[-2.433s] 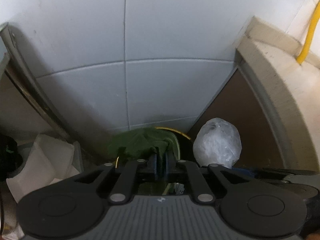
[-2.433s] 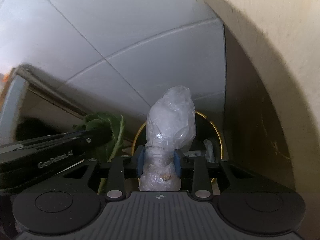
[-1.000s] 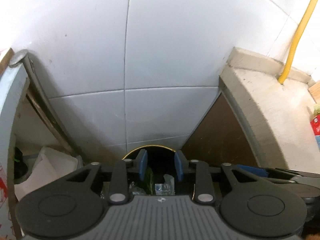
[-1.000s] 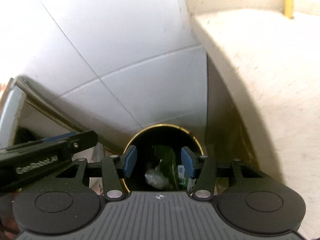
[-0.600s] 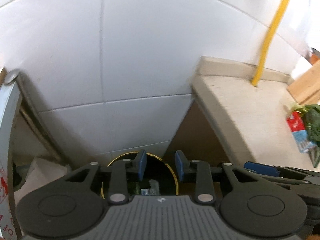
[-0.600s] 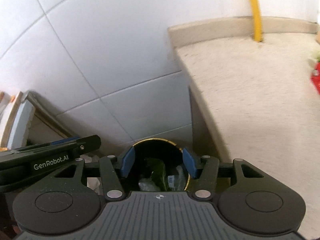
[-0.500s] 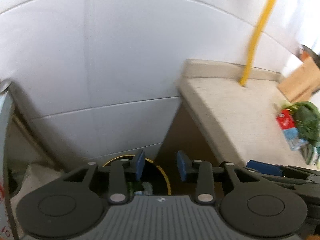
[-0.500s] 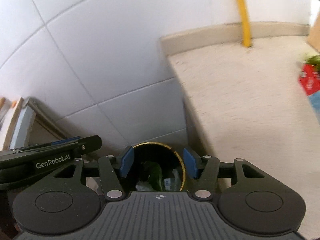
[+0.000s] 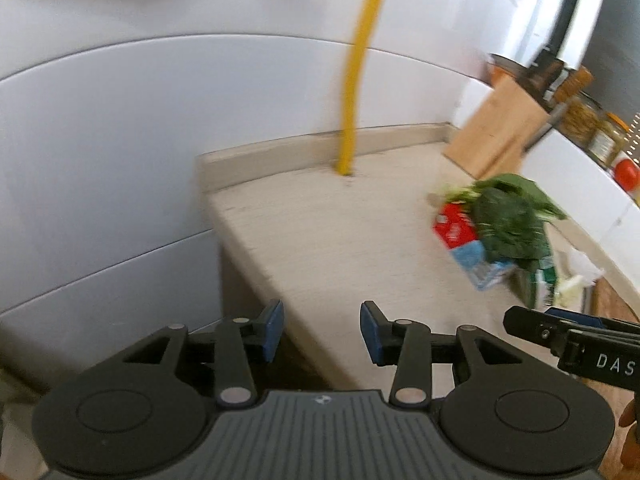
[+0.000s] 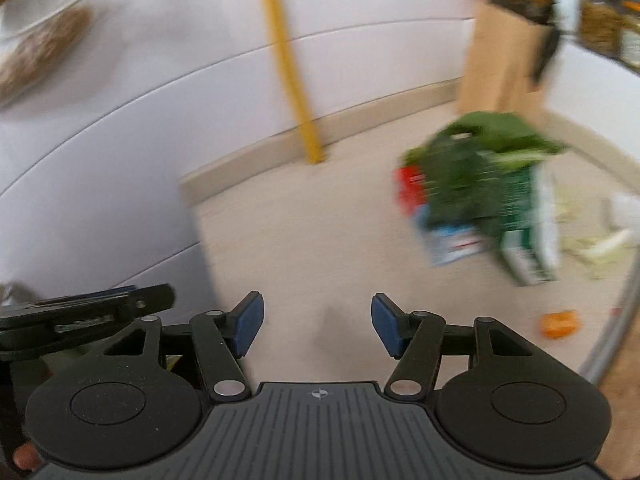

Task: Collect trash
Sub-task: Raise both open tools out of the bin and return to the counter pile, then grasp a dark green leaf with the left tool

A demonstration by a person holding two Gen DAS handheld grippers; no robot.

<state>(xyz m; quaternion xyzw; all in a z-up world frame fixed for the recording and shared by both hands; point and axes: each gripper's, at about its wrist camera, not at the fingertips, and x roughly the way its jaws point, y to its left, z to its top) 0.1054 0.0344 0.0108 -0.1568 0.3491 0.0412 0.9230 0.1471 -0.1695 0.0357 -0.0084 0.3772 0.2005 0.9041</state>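
A heap of trash lies on the beige counter (image 9: 340, 240): green leaves (image 9: 508, 216) over a red and blue carton (image 9: 460, 236) and a green carton (image 10: 520, 216). The same leaves (image 10: 472, 160) show blurred in the right wrist view, with pale scraps (image 10: 592, 248) and a small orange bit (image 10: 560, 322) nearby. My left gripper (image 9: 322, 332) hangs over the counter's near left corner, its jaws opening with nothing between them. My right gripper (image 10: 316, 324) is above bare counter short of the heap, jaws opening and empty. The bin is out of view.
A yellow pipe (image 9: 356, 92) runs up the white tiled wall at the counter's back. A wooden board (image 9: 496, 128) leans at the back right beside jars (image 9: 580, 116). A metal rim (image 10: 616, 328) curves at the counter's right edge.
Both grippers let their trash go into the gold-rimmed bin, then rose and swung right; the bin left view and the counter with its heap came in. Both pairs of jaws stand wider.
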